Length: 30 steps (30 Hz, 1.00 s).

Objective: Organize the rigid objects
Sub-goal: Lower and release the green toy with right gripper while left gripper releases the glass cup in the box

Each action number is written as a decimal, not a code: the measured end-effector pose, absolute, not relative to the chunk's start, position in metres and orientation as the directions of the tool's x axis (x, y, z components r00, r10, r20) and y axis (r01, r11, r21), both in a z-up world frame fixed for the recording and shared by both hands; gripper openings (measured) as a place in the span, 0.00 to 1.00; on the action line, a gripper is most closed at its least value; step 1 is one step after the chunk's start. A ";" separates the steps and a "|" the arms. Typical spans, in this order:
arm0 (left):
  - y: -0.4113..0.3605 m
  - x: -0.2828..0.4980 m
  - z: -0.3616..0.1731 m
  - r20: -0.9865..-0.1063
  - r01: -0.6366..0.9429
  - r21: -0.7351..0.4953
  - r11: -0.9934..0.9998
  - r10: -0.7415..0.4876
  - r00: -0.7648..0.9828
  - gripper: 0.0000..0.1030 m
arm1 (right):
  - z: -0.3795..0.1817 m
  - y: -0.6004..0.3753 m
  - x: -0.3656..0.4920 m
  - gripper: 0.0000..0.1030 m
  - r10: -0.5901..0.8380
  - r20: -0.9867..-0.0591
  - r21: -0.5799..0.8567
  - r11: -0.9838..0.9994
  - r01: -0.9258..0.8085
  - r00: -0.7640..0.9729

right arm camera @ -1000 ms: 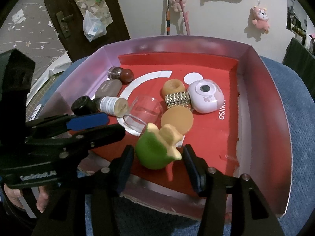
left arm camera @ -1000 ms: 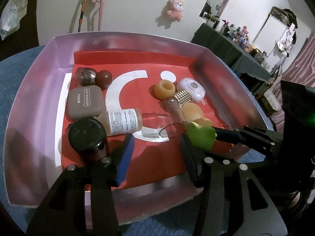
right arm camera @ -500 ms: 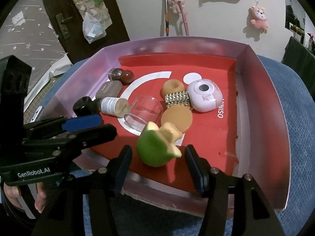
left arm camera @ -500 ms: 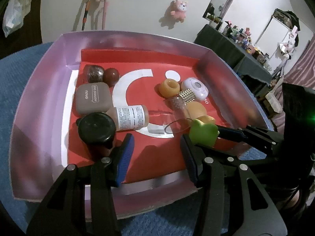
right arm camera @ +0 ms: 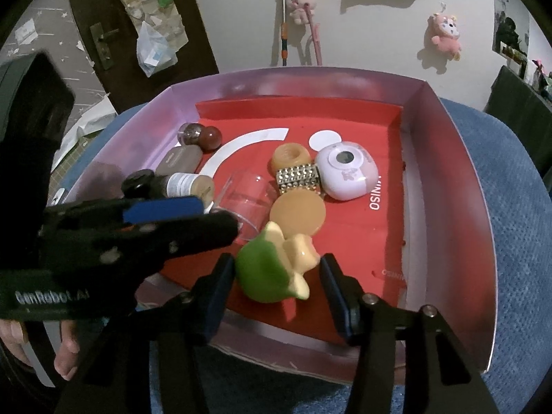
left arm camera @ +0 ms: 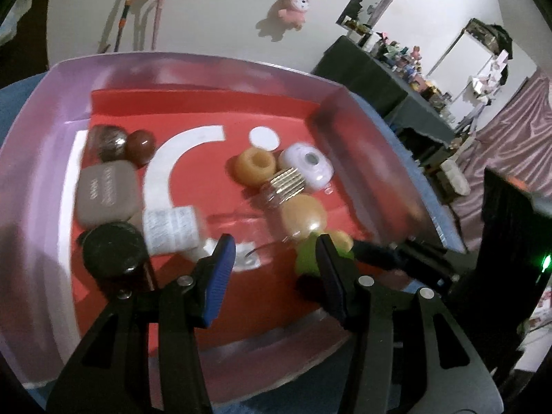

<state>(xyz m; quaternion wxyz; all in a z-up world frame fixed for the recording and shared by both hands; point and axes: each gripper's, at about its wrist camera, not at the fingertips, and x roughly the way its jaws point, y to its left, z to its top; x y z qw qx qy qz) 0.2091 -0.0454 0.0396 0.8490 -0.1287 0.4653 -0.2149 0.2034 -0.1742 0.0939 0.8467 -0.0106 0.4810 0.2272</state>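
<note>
Your left gripper [left arm camera: 276,269] stands part open over the near edge of the box [right arm camera: 459,186] with nothing between its fingers. Just left of its left finger [left arm camera: 220,269] lies the black-capped bottle [left arm camera: 172,229], with the grey case [left arm camera: 105,195] beyond it. Ahead of the gap lies the clear cup [right arm camera: 246,196] on its side.

Your right gripper [right arm camera: 277,277] has the green apple piece [right arm camera: 269,272] between its fingers. Its jaws have just been closing: the left finger [right arm camera: 215,296] touches the apple's green side, while the right finger [right arm camera: 336,293] sits just beside the pale cut face; contact there cannot be confirmed. Beyond the fingertips lie the tan disc [right arm camera: 298,214], the studded block [right arm camera: 298,177] and the white camera toy [right arm camera: 346,169].
</note>
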 end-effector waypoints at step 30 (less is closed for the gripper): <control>-0.022 0.201 0.024 -0.798 0.156 -0.301 0.941 -0.338 0.499 0.37 | 0.095 -0.171 0.205 0.52 0.400 -0.812 0.228 0.887 -0.401 0.425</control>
